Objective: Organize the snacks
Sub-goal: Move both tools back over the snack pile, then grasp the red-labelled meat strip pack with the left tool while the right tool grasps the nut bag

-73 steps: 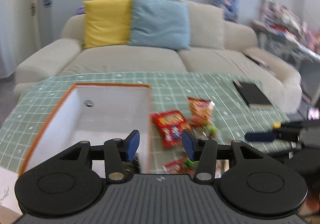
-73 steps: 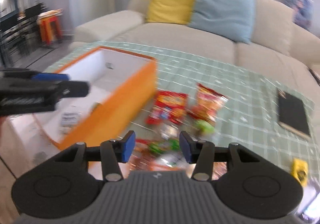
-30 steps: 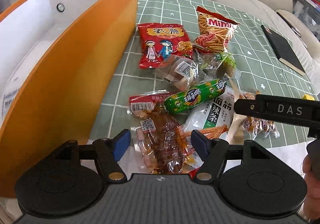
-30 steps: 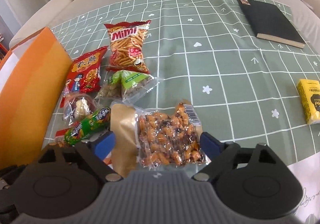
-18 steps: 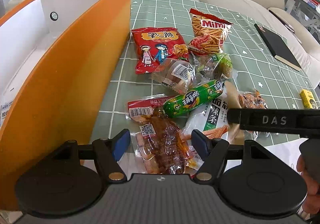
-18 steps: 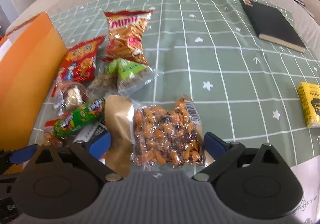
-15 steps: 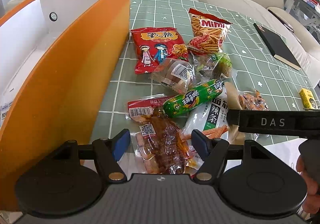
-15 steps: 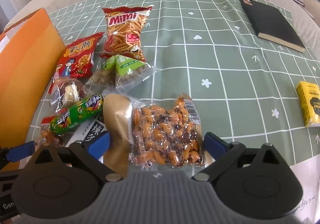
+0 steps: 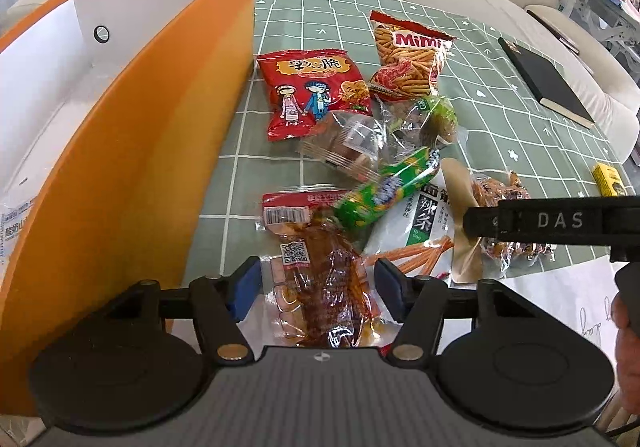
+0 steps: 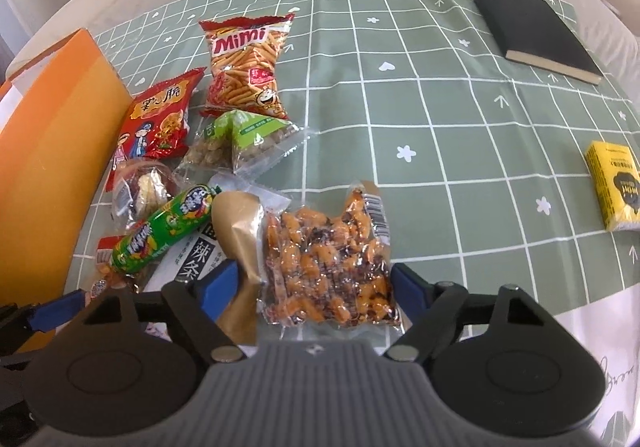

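Snacks (image 9: pixel 320 287) | between closing left gripper (image 9: pixel 318 289) | right gripper (image 10: pixel 316 287) likewise, ungripped

A table covered by a sage-green cloth with a white grid and small white hearts, flowers and arrows (image 10: pixel 420 95) carries everything. At its left stands an open orange cardboard box with a white inside (image 9: pixel 132 151). Beside the box lies a loose cluster of snack packets: a red foil bag with two cartoon children (image 9: pixel 312 91), an orange "Mimi" stick-snack bag (image 10: pixel 246 67), a clear packet with a green label (image 10: pixel 244 139), a clear-wrapped pastry (image 9: pixel 344 147), a white spicy-strip pouch (image 9: pixel 416 223), a clear packet of reddish-brown pieces (image 9: pixel 320 279) and a clear packet of orange and dark bits (image 10: pixel 328 263). A green sausage tube (image 10: pixel 168 227) rests on top of others. Well apart lie a black hardcover notebook (image 10: pixel 528 27) and a small yellow carton (image 10: pixel 616 183)
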`<state>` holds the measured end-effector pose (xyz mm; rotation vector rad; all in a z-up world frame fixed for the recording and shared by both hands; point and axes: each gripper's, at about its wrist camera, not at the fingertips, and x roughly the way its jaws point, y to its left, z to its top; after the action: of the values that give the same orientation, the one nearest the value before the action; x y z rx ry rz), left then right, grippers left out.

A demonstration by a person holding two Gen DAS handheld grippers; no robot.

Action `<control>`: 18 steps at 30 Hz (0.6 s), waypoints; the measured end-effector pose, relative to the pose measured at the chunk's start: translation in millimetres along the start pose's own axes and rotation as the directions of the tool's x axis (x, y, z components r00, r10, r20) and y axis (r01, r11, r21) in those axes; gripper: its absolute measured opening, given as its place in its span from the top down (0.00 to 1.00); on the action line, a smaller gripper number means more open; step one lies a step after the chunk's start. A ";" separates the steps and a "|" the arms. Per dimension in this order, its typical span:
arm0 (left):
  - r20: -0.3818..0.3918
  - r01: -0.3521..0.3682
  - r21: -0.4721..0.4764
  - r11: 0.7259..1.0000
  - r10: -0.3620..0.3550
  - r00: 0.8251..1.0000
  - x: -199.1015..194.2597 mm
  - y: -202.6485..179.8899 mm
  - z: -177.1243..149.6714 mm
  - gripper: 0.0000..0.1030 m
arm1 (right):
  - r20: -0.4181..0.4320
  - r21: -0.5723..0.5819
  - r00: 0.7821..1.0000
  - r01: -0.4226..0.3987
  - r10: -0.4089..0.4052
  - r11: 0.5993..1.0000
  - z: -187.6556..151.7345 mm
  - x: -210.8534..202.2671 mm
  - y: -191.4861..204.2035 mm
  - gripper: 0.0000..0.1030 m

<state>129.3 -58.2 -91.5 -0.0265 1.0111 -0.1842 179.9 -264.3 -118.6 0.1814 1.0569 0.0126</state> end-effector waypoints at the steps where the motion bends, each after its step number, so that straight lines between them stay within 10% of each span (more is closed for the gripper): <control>1: 0.000 -0.003 0.004 1.000 0.003 1.000 -0.6 -0.1 -0.7 0.33 | -0.004 0.004 1.000 -0.004 0.004 1.000 -0.4 -0.8 0.2 0.24; 18: 0.029 0.008 0.011 1.000 -0.008 1.000 -24.6 3.0 -13.8 0.36 | -0.044 0.058 0.996 -0.081 0.084 0.995 -19.0 -22.1 -3.3 0.53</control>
<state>105.4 -50.4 -78.5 -0.0227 0.9815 -0.1961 152.3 -267.0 -109.1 0.2765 1.0961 0.0622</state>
